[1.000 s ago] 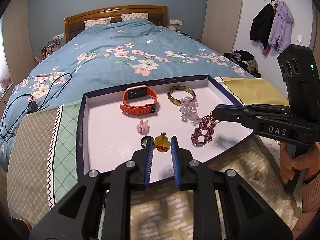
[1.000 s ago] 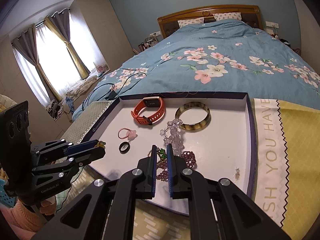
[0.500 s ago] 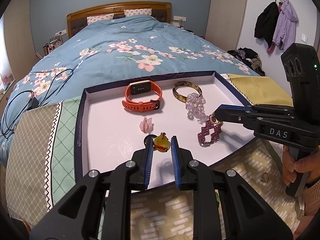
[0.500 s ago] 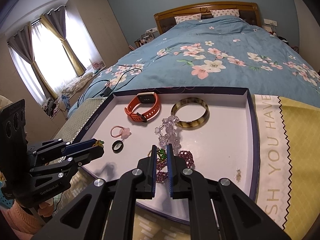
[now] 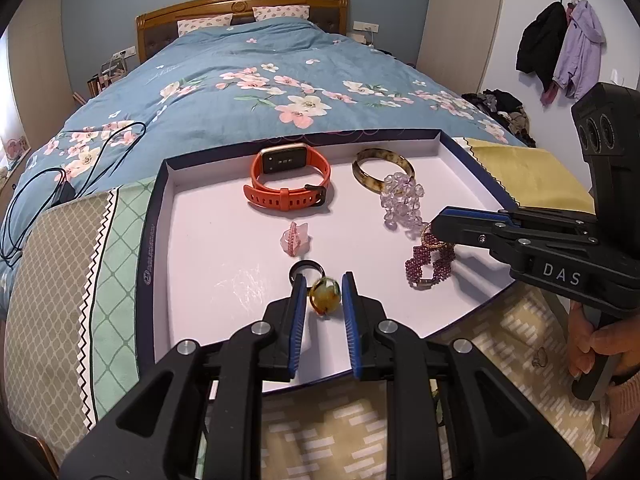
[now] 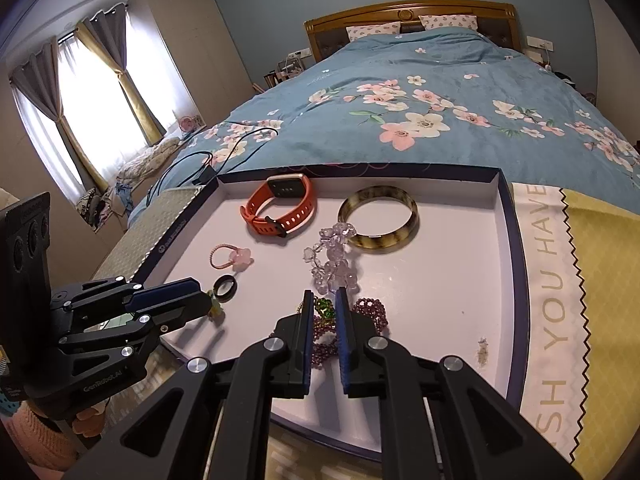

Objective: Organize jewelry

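Note:
A shallow white tray [image 5: 208, 248] with a dark rim lies at the bed's foot. In it are an orange watch [image 5: 290, 180], a brown bangle [image 5: 382, 168], a clear bead bracelet [image 5: 402, 200], a pink hair tie [image 5: 295, 240], a black ring [image 5: 306, 270] and a purple bead bracelet [image 5: 430, 266]. My left gripper [image 5: 324, 294] has its jaws slightly apart around a blurred yellow pendant [image 5: 325, 295] over the tray's near part. My right gripper [image 6: 322, 310] is shut on a green and gold charm [image 6: 322, 307] above the purple bracelet [image 6: 370, 312].
The tray sits on patterned cloths [image 5: 72, 280] over a blue floral duvet [image 5: 260, 80]. A black charger cable [image 5: 48, 184] lies to the left. A small ring [image 5: 540, 356] lies on the cloth near the right hand. Coats [image 5: 560, 48] hang on the right wall.
Both grippers moved slightly closer over the tray. The left jaws have widened and the yellow pendant between them now looks blurred, seemingly loose. The right gripper still holds the charm.

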Demonstrator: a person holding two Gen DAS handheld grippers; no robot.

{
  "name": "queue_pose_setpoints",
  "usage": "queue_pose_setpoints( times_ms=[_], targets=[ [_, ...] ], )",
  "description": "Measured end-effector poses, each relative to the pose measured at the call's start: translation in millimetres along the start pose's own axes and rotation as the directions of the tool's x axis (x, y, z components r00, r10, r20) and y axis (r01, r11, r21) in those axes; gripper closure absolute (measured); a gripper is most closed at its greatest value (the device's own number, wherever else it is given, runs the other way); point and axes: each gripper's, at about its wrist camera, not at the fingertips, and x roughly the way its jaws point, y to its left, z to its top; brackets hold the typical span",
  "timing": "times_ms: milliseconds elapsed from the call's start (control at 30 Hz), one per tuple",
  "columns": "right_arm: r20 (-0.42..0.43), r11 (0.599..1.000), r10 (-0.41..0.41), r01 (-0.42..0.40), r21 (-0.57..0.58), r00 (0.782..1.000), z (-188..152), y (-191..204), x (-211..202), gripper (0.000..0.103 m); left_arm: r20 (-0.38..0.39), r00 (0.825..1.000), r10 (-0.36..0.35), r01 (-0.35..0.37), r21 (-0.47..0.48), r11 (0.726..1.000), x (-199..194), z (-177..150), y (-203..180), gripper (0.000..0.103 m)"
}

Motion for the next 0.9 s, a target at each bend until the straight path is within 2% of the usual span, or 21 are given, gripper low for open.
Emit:
queue_pose_setpoints(
  times_ms=[167, 233, 300, 433, 633, 900],
  targets=[
    [0.008, 1.000, -0.020, 0.020, -0.004, 1.000, -0.7, -0.1, -1.5, 0.092, 0.009, 1.000, 0.001, -0.001, -0.001, 1.000, -0.7, 0.1, 0.4, 0.084],
    [0.017, 1.000, -0.024, 0.024, -0.009, 1.000, -1.0, 0.5, -4.8, 0.090, 0.022, 1.000, 0.005, -0.005, -0.003, 1.000, -3.2, -0.2, 0.7, 0.081],
    [0.030, 1.000, -0.028, 0.028, -0.004, 0.999, -1.3, -0.3, -9.1, 0.080, 0.036, 0.999, 0.007, -0.007, -0.004, 1.000, -10.5, -1.4, 0.8, 0.077],
    [0.055, 0.999, -0.033, 0.033, 0.008, 0.998, -2.4, -4.1, -21.2, 0.079, 0.076, 0.997, 0.001, 0.000, -0.002, 1.000, -28.1, -3.8, 1.0, 0.072],
    [0.103, 0.999, -0.043, 0.041, 0.018, 0.994, -5.2, -9.0, -45.0, 0.066, 0.127, 0.991, -0.032, 0.029, 0.025, 0.999, -59.1, -14.7, -3.2, 0.065],
    [0.103, 0.998, -0.067, 0.067, 0.007, 0.992, -26.0, -16.4, -71.3, 0.065, 0.112, 0.992, -0.065, 0.059, 0.054, 0.997, -79.2, -40.4, -10.3, 0.062]
  ],
)
